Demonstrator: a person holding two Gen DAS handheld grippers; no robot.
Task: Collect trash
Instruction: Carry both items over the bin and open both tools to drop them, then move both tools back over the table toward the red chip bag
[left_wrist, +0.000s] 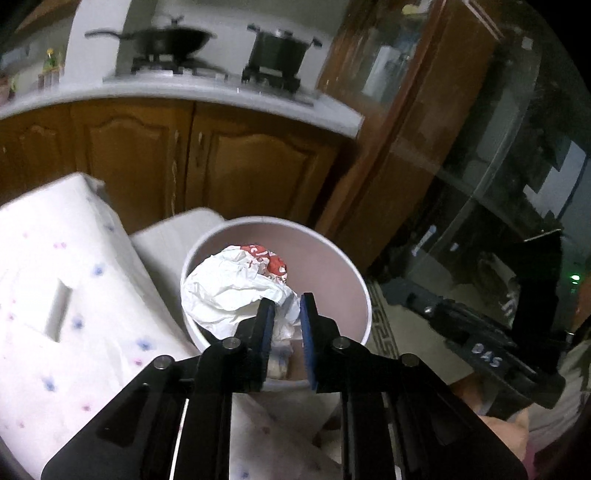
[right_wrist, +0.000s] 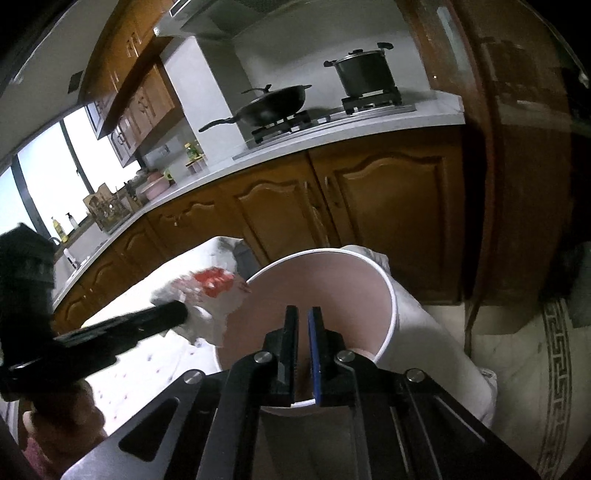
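**Wrapper at the bucket's mouth**

While the right gripper (right_wrist: 303, 314) pinches the near rim of the white paper bucket (right_wrist: 393, 314), its jaws nearly together on the wall, the left gripper (left_wrist: 287, 301) holds a crumpled white-and-red wrapper (left_wrist: 236, 284) over the bucket's opening, jaws narrow with the paper caught between them. Left of the bucket lies a white cloth with small coloured dots (left_wrist: 66, 295). Beyond the bucket run brown cabinet doors (right_wrist: 388, 206) under a pale counter (right_wrist: 369, 129), bearing a wok (right_wrist: 273, 103) and a pot (right_wrist: 364, 75).

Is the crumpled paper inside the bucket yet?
Only partly. The crumpled paper hangs over the bucket rim, pinched in the left claw; from the other side, much of it looks outside.
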